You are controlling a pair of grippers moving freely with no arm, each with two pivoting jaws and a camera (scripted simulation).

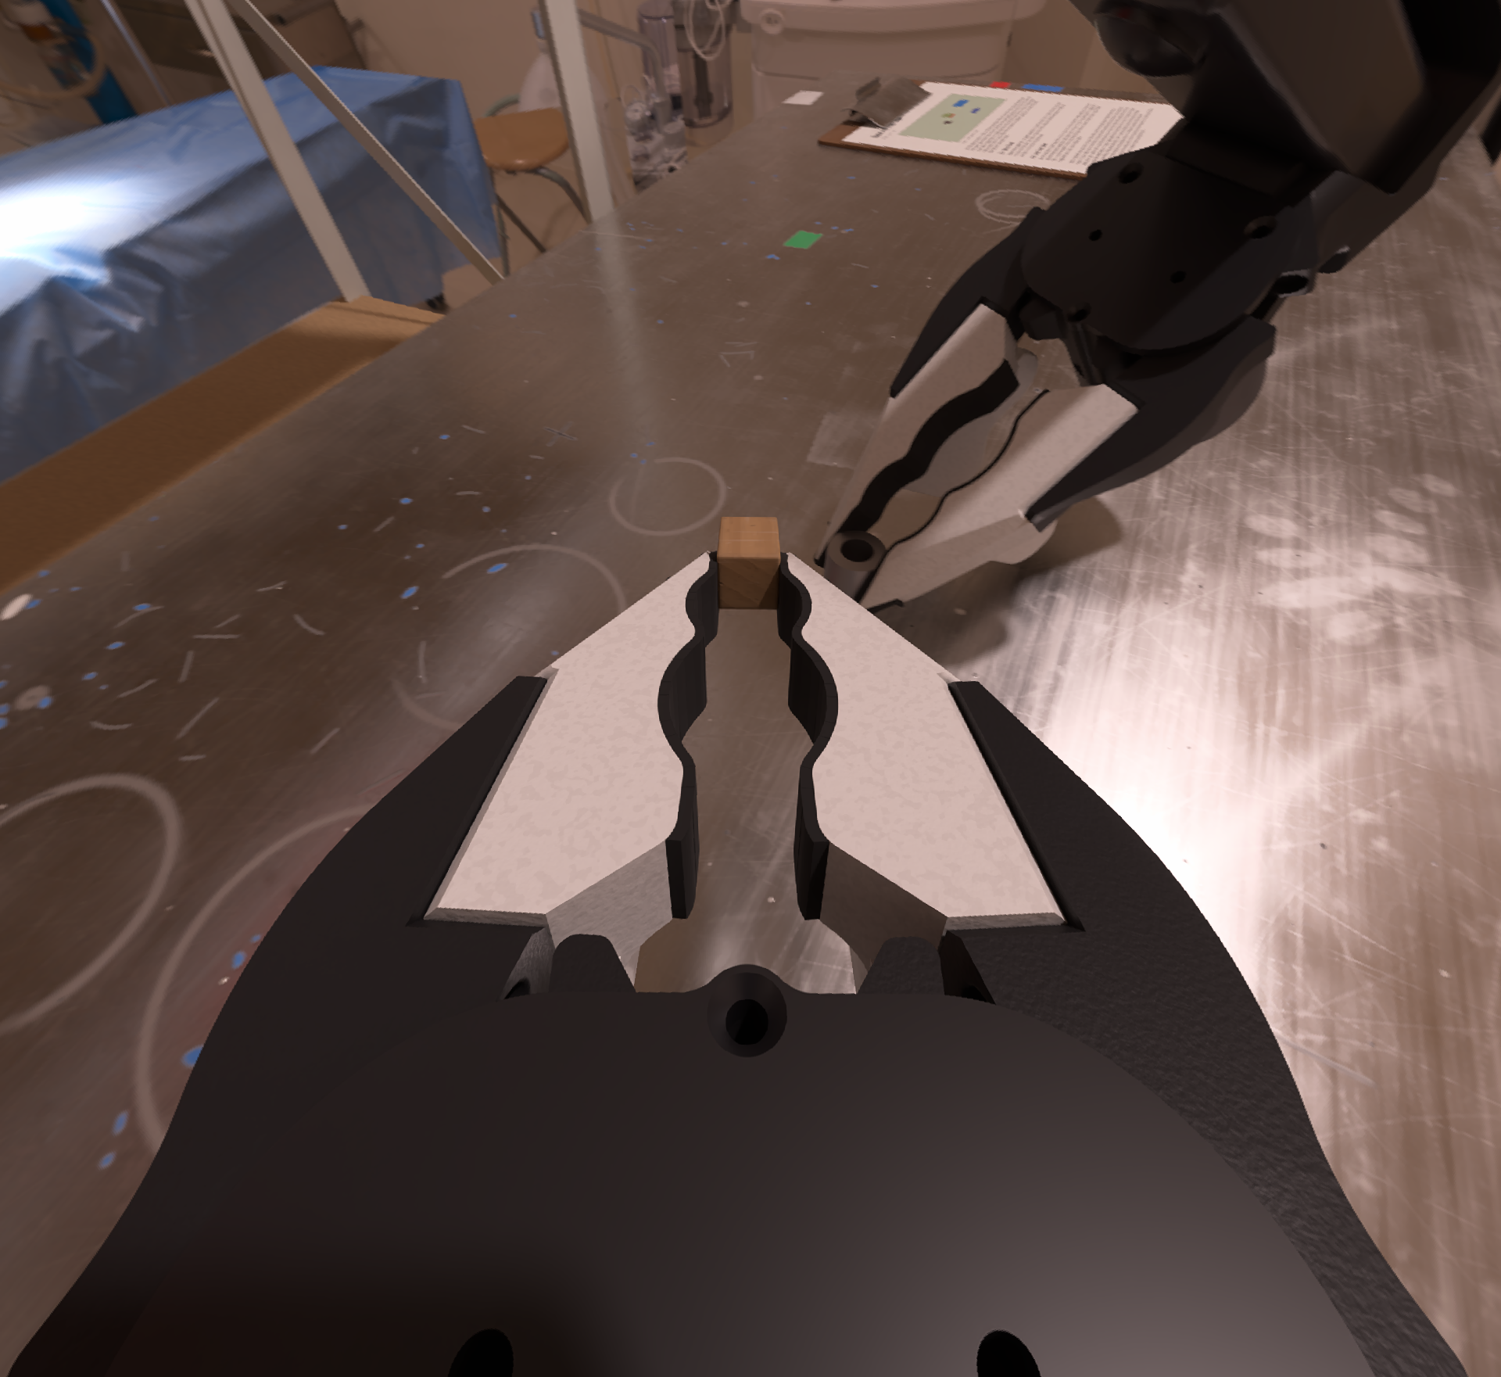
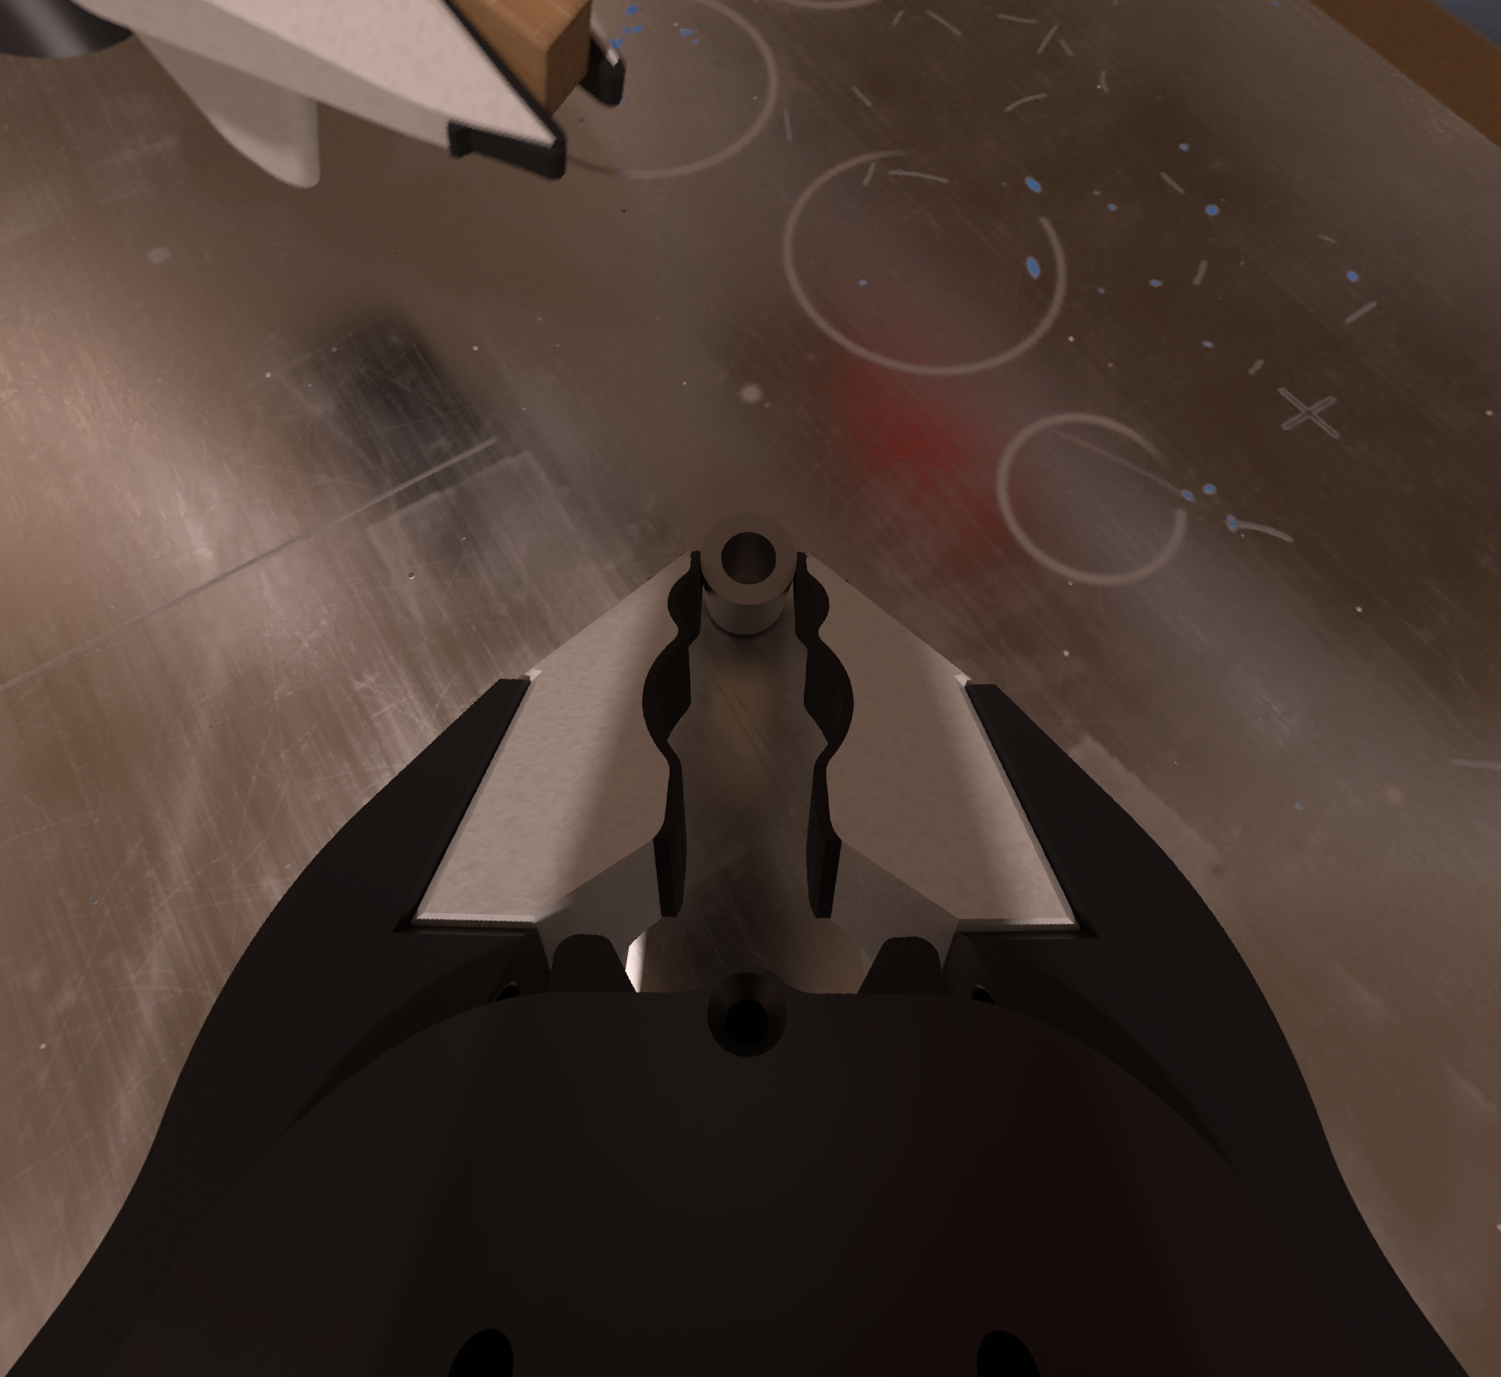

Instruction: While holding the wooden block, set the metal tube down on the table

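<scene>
Gripping the metal tube (image 2: 747,581) at its tips, bore upright, the right gripper (image 2: 747,590) hangs just above mid-table (image 2: 244,688); the left gripper (image 1: 748,581) pinches the wooden block (image 1: 749,563) beside it.

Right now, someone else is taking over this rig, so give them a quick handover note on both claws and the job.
Left claw: shut on the small tan wooden block, held at the fingertips above the scratched metal table.
Right claw: shut on the short grey metal tube, low over the table and just right of the block.
Done: both items gripped.
Unclear: whether the tube's lower end touches the table yet.
Left: seat the tube, open the right claw, keep the left claw shut.
</scene>
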